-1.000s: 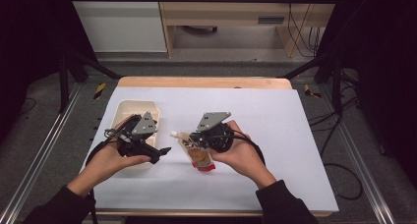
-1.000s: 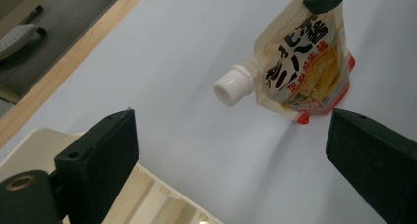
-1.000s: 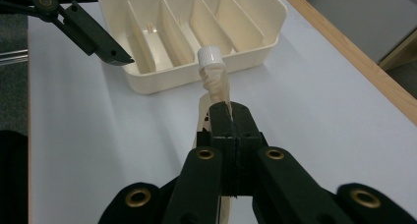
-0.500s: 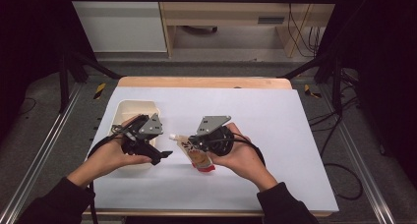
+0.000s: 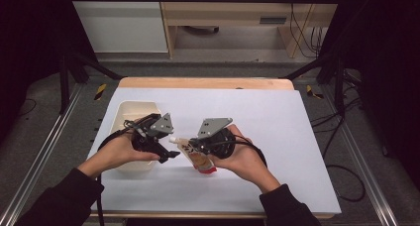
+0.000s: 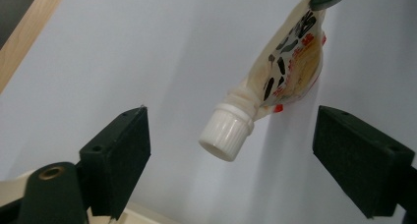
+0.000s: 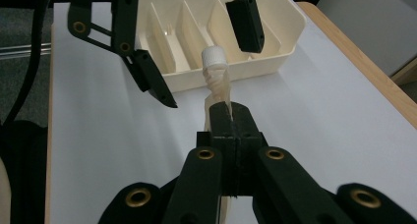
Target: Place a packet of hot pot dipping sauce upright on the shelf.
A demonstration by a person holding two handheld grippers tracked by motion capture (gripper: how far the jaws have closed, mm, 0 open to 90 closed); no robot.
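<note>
Sauce pouch (image 5: 197,157), white cap (image 6: 226,135), divided tray (image 5: 130,113) just behind

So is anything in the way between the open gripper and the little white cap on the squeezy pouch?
Nothing visible. The white screw cap sits in the bare gap between the left gripper jaws, which have just been closing. The right gripper pinches the printed pouch.

In the right gripper view the closed jaws cover the pouch (image 7: 219,94) below its twisted neck, so its printed face is hidden. In the left gripper view the top edge cuts off the pouch's far end. In the high view the left hand (image 5: 115,154) hides the near part of the tray (image 5: 130,109), and the pouch's print is too small to read.
</note>
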